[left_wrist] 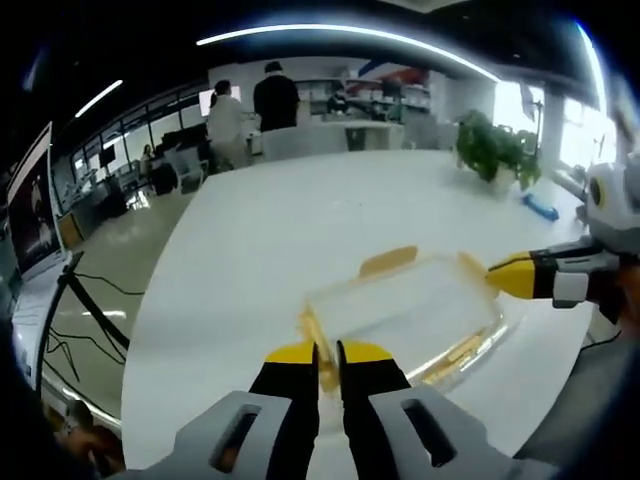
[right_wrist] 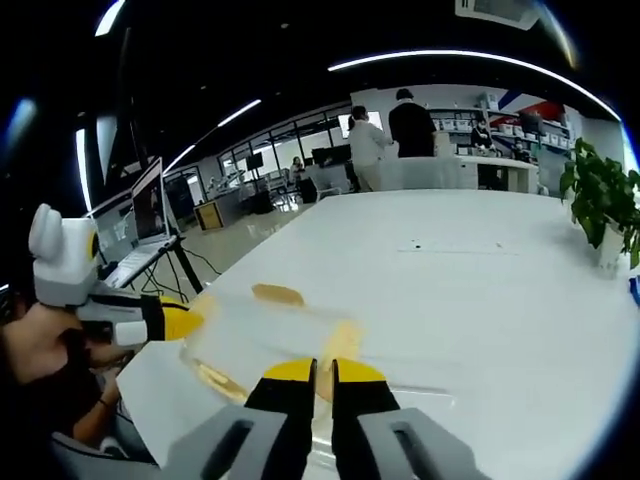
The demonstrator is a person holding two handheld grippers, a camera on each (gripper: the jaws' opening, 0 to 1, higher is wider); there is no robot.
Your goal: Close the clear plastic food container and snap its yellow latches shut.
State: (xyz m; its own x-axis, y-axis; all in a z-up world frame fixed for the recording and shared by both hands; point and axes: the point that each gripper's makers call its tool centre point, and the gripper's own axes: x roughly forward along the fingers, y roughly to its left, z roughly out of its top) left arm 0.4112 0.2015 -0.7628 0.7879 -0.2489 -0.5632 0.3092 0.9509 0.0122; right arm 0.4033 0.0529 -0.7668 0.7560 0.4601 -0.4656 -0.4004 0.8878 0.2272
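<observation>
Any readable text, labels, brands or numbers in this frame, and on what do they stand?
None can be read.
Monitor: its screen shows an image, too blurred for any words.
Back wall: a red and blue graphic, no legible lettering.
Clear container, its yellow latches and both grippers, left and right: no print visible.

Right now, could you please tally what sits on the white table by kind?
Container: 1
Potted plant: 1
Blue thing: 1
Total: 3
</observation>
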